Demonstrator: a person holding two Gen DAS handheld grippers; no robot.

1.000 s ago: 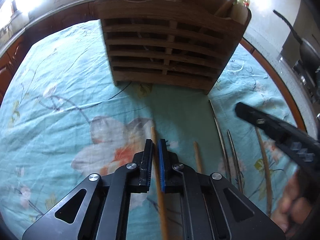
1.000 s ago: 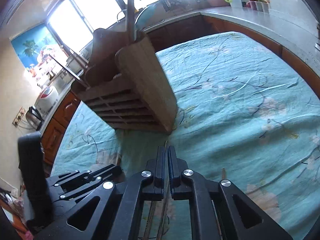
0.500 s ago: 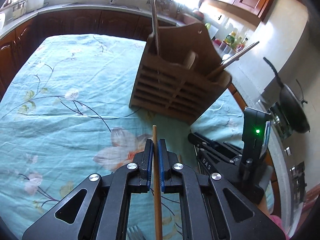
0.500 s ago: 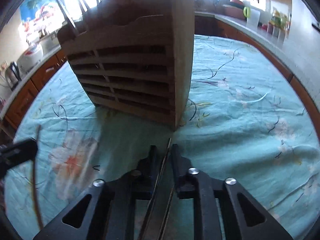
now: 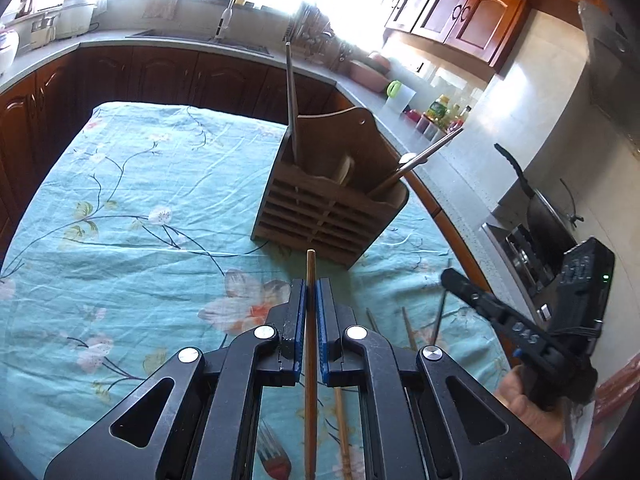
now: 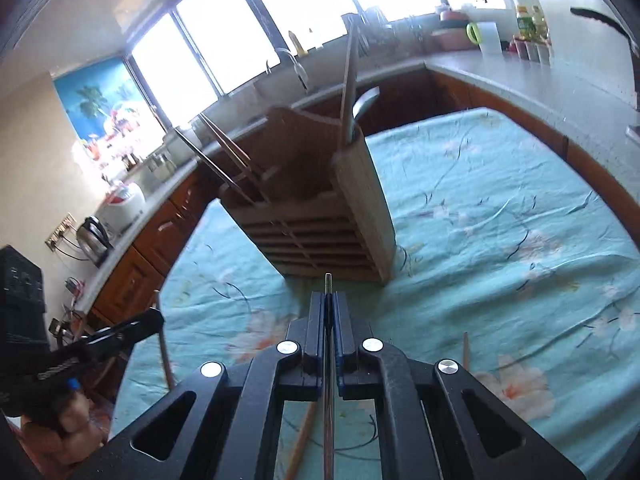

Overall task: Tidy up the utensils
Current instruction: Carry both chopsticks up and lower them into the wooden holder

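Note:
A slatted wooden utensil holder [image 5: 332, 208] stands on the teal flowered tablecloth, and it shows too in the right wrist view [image 6: 320, 216]. It holds a few upright chopsticks and metal utensils. My left gripper [image 5: 311, 292] is shut on a wooden chopstick [image 5: 310, 344], lifted above the cloth in front of the holder. My right gripper [image 6: 329, 304] is shut on a thin metal chopstick [image 6: 328, 380], also raised and pointing at the holder. The right gripper appears at the right of the left wrist view [image 5: 516, 324].
More chopsticks [image 5: 410, 334] and a fork [image 5: 274, 456] lie on the cloth [image 5: 140, 220] near me. A wooden chopstick [image 6: 465, 348] lies to the right. Kitchen counters [image 5: 460, 168] surround the table, with a wok on the stove [image 5: 540, 216] at the right.
Both grippers rose from the cloth with their chopsticks. The right gripper closed on the metal chopstick and lifted it; the left one lifted the wooden chopstick higher and back.

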